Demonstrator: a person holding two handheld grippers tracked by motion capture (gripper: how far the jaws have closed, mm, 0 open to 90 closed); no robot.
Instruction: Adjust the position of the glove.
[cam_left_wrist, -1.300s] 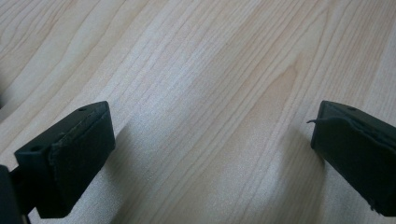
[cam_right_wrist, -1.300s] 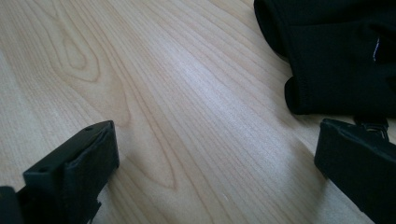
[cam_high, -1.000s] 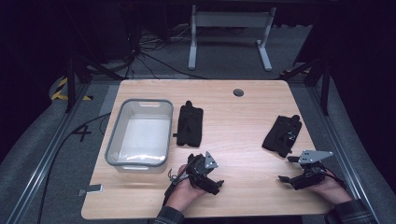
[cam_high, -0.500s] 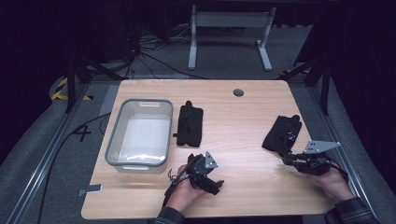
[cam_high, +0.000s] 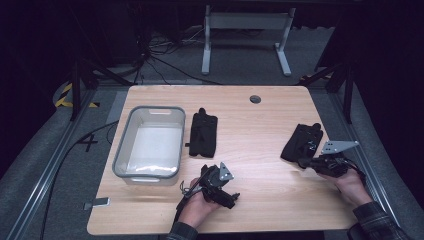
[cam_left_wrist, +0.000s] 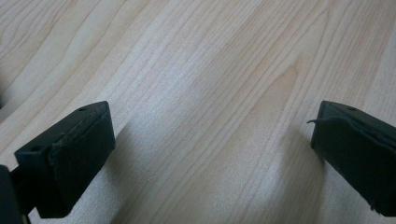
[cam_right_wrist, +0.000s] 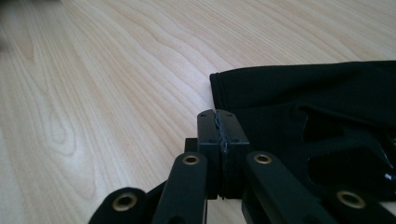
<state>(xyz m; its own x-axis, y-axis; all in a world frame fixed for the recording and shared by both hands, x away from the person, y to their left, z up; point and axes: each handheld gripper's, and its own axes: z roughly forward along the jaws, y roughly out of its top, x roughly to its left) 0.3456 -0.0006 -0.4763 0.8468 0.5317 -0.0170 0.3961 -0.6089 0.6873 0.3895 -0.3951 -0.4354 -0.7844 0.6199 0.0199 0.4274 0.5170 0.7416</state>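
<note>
Two black fabric pouches lie on the wooden table (cam_high: 260, 125): one (cam_high: 203, 133) beside the bin, the other (cam_high: 301, 141) at the right. My right gripper (cam_high: 303, 162) sits at the near edge of the right pouch. Its jaws have just been closing and now stand pressed together. In the right gripper view the shut jaw tips (cam_right_wrist: 219, 126) have nothing visible between them, and the pouch (cam_right_wrist: 327, 93) lies just behind and to their right. My left gripper (cam_high: 231, 196) rests near the front middle of the table. The left gripper (cam_left_wrist: 212, 144) is open over bare wood.
A clear plastic bin (cam_high: 122, 145) stands at the left of the table, nothing visible inside. A round cable hole (cam_high: 255, 99) sits near the far edge. A metal stand (cam_high: 245, 30) is on the floor behind the table, with cables beside it.
The right hand has moved away from the front edge up to the right pouch, and its jaws went from open to shut. The left hand has stayed put.
</note>
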